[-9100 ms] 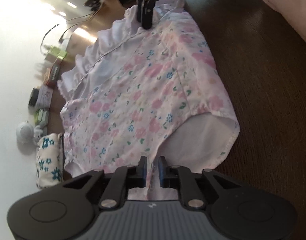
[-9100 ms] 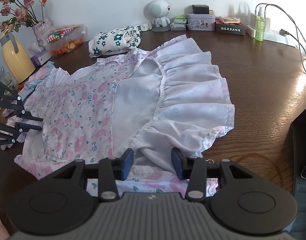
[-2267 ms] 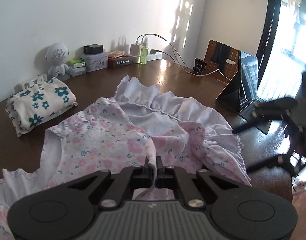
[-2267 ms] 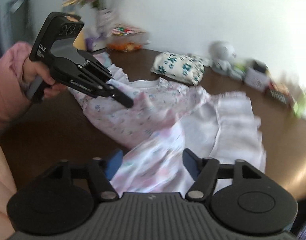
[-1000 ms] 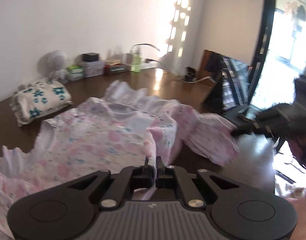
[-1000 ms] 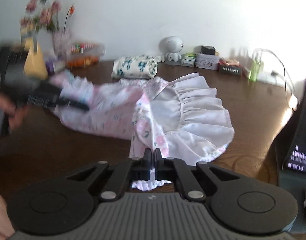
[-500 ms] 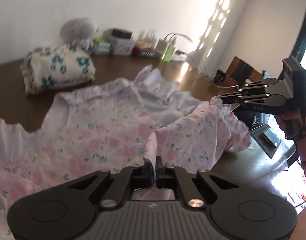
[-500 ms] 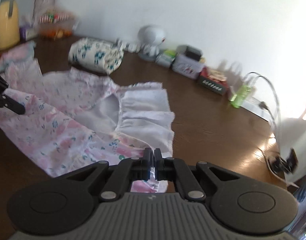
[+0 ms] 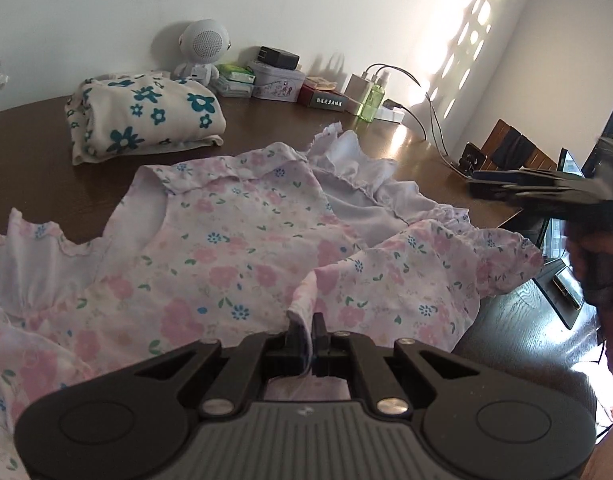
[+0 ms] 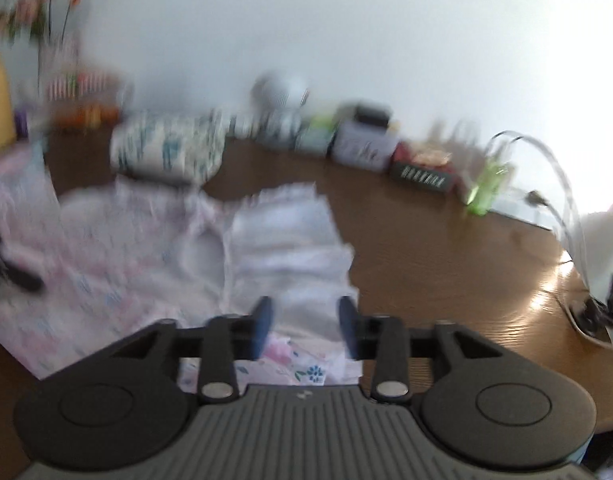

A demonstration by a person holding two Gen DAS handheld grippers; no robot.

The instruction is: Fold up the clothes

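Observation:
A pink floral dress (image 9: 226,256) with white ruffles lies spread on the dark wooden table (image 9: 34,160), its near edge folded over. My left gripper (image 9: 306,326) is shut on a pinch of that folded edge. In the blurred right wrist view the dress (image 10: 154,248) lies below and ahead of my right gripper (image 10: 304,320), whose jaws are opening; the cloth lies loose under them and the pads do not press it. The right gripper (image 9: 518,190) also shows dark and blurred at the right of the left wrist view, held by a hand.
A folded cream garment with teal flowers (image 9: 142,118) lies at the back. Along the wall stand a white robot-shaped speaker (image 9: 204,48), small boxes (image 9: 278,84), a green bottle (image 9: 368,100) and charger cables (image 9: 422,120). A dark screen (image 9: 562,280) stands at the right; flowers (image 10: 30,24) are far left.
My right gripper has let go of the dress edge and its jaws now stand apart. The released hem has settled flatter on the table. My left gripper still grips the fold and has barely moved.

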